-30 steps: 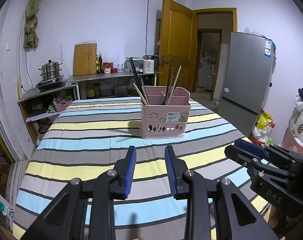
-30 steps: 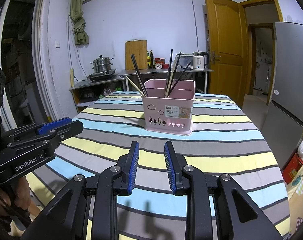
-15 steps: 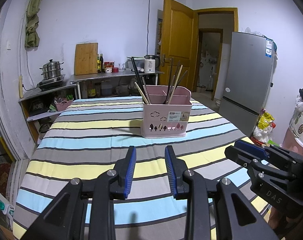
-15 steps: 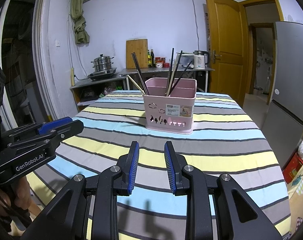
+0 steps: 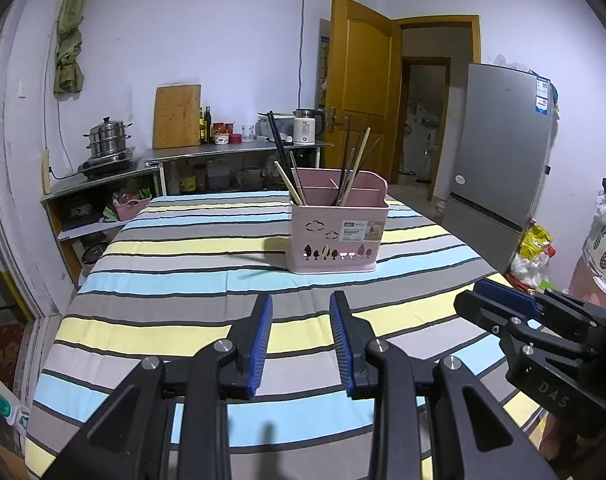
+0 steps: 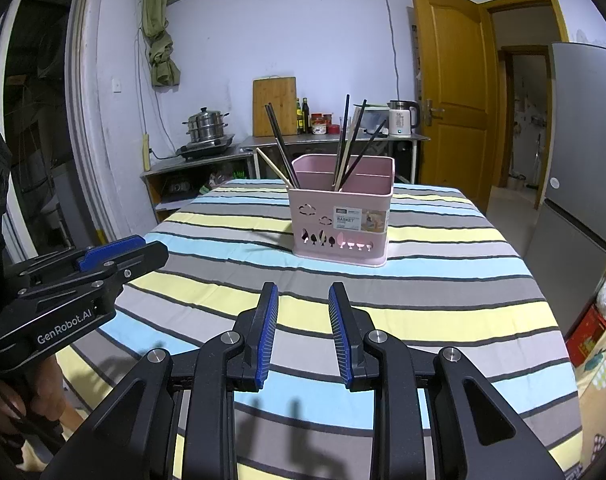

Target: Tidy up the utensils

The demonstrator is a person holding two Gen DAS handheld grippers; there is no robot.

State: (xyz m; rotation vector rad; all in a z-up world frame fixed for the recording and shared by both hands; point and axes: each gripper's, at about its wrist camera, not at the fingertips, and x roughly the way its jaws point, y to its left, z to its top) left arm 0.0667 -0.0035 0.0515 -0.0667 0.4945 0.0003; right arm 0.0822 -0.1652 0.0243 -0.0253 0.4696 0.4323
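A pink utensil basket point(image 5: 337, 236) point(image 6: 343, 216) stands upright on the striped table point(image 5: 191, 264) point(image 6: 443, 280), well beyond both grippers. Several chopsticks point(image 5: 353, 168) point(image 6: 345, 144), dark and light wood, lean in its compartments. My left gripper point(image 5: 301, 312) hovers over the table's near part, open, nothing between its blue pads. My right gripper point(image 6: 303, 300) is also open and empty, level with the left one. Each gripper appears at the edge of the other's view: the right gripper point(image 5: 499, 300) and the left gripper point(image 6: 119, 252).
A steel counter point(image 5: 231, 152) along the back wall holds a steamer pot point(image 5: 107, 140), a cutting board point(image 5: 177, 116), bottles and a kettle point(image 5: 305, 130). A grey fridge point(image 5: 499, 168) and an orange door point(image 5: 359, 96) stand to the right. A person's hand point(image 6: 43, 400) grips the left tool.
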